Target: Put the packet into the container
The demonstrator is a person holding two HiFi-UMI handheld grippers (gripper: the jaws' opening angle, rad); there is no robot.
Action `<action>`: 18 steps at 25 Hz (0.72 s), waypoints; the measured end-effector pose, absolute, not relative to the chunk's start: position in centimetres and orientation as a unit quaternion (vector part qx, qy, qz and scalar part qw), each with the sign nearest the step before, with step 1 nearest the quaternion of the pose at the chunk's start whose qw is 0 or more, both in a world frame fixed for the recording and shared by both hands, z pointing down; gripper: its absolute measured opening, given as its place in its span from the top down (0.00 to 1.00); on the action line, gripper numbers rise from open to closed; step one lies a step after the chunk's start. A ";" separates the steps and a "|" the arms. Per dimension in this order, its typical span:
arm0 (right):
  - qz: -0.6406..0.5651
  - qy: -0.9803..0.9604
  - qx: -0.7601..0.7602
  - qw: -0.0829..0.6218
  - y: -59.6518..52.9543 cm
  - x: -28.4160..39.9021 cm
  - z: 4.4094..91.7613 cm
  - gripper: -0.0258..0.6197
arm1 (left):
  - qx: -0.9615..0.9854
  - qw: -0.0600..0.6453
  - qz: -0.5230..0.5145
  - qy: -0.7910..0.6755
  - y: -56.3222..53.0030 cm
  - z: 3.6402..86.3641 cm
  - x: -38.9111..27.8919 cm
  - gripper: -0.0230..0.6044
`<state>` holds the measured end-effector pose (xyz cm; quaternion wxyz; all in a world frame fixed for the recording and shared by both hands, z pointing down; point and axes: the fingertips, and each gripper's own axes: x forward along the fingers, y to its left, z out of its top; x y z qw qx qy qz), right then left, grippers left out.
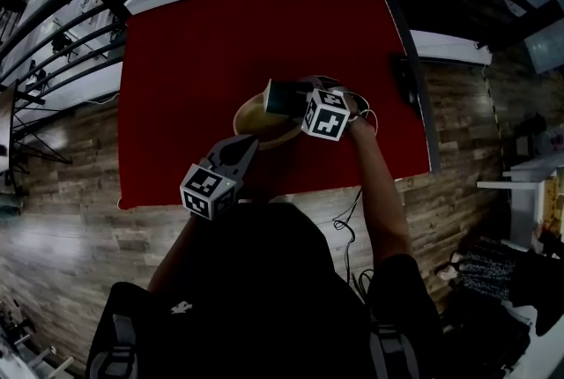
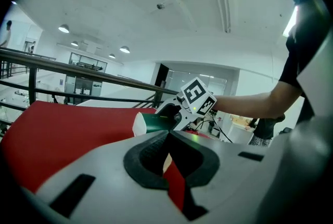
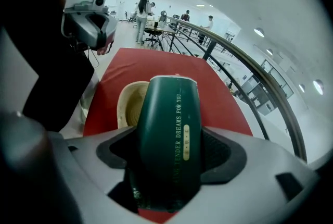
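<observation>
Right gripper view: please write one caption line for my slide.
The right gripper holds a dark green packet close to a beige container on the red table.

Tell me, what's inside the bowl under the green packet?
Only a pale, bare inner wall of the bowl shows. The green packet, held in the right gripper, covers the rest of its inside.

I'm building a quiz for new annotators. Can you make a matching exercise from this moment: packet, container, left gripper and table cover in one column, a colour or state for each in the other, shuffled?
1 packet
2 container
3 left gripper
4 table cover

A red
B tan, resting on the table cover
C jaws together, nothing between them
D dark green, held by the jaws of the right gripper

Pairs: 1-D, 2-B, 3-C, 4-A
</observation>
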<state>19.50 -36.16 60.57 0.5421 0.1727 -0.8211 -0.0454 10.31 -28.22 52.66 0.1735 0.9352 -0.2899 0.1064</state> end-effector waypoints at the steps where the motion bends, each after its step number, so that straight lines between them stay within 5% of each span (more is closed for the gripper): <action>1: -0.051 -0.824 0.163 0.541 -36.1 18.8 60.6 0.37 | 0.934 0.173 0.106 -0.293 -28.2 52.7 10.1 0.95; 18: -0.132 -0.819 0.009 0.558 -34.2 11.3 63.5 0.37 | 0.914 0.167 0.097 -0.357 -28.7 52.4 4.8 0.95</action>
